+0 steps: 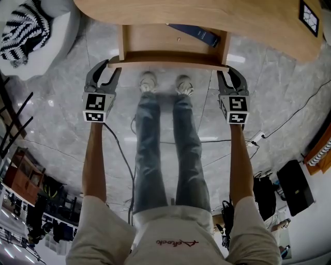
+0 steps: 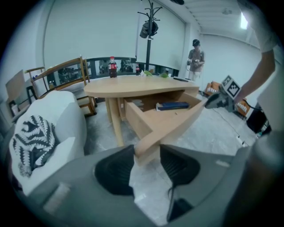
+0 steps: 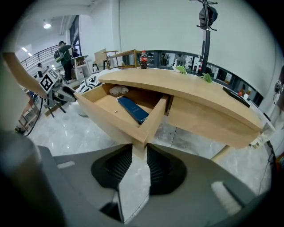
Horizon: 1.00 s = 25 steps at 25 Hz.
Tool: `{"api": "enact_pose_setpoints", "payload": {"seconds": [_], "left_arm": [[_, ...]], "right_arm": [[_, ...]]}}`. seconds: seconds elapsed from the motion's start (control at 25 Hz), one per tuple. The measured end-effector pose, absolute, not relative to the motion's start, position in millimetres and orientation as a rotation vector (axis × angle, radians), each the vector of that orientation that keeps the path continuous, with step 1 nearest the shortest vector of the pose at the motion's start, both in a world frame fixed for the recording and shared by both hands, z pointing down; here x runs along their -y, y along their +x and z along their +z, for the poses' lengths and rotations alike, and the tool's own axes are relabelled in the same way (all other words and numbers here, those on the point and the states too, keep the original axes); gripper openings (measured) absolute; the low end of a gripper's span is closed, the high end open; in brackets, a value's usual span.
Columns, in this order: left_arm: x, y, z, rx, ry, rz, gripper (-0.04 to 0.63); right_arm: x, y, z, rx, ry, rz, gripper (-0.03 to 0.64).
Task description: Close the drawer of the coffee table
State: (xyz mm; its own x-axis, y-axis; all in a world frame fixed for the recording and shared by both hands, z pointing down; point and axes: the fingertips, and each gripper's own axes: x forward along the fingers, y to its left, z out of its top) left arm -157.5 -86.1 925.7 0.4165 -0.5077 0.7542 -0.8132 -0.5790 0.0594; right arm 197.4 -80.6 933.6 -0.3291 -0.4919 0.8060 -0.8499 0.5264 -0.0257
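I see drawer (image 1: pixel 165 58): light wood, pulled out, open | coffee table (image 1: pixel 217 15): oval wooden top overhanging it

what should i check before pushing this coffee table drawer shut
1. Drawer pulled out from under the table top: ok, it stands open.
2. Left gripper on the front left corner: ok, jaws closed on the wood.
3. Right gripper on the front right corner: ok, jaws closed on the wood.
4. Blue book lying flat below the rim: ok.
5. White thing at the drawer's back clearing the table top: cannot tell.
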Motion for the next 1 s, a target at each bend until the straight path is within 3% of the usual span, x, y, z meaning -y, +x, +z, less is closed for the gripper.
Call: {"api": "enact_pose_setpoints", "payload": {"seconds": [1.0], "left_arm": [[204, -155, 925, 1.245, 2.3, 0.9, 0.181]], "right_arm": [[198, 201, 934, 2.048, 1.276, 0.504, 0.112]]}}
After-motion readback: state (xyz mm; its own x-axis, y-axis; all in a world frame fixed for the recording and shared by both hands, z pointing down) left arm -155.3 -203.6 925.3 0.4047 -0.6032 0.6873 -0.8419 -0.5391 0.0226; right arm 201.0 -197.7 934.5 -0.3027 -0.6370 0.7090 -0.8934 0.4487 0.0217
